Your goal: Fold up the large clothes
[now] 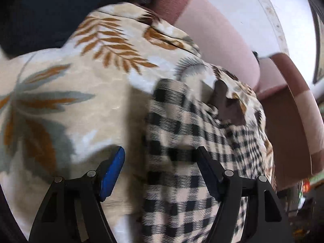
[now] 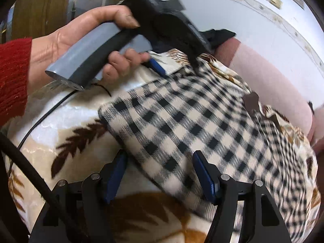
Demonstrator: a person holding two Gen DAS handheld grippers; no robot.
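We see the checked garment (image 2: 182, 129) lying partly folded on a leaf-print blanket (image 2: 60, 121). Both the left gripper (image 1: 160, 162) and right gripper (image 2: 160, 168) hover with jaws wide, holding nothing. Soft, light, limp flannel; we judge the folded edge (image 2: 121, 141) the best hold.

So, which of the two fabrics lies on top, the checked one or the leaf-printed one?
The black-and-beige checked cloth lies on top; the cream leaf-printed blanket is spread under it.

I see my black two-finger left gripper (image 1: 161, 158) with blue pads (image 1: 112, 171), silver round screws (image 1: 91, 173), and a red knitted sleeve (image 2: 13, 77).
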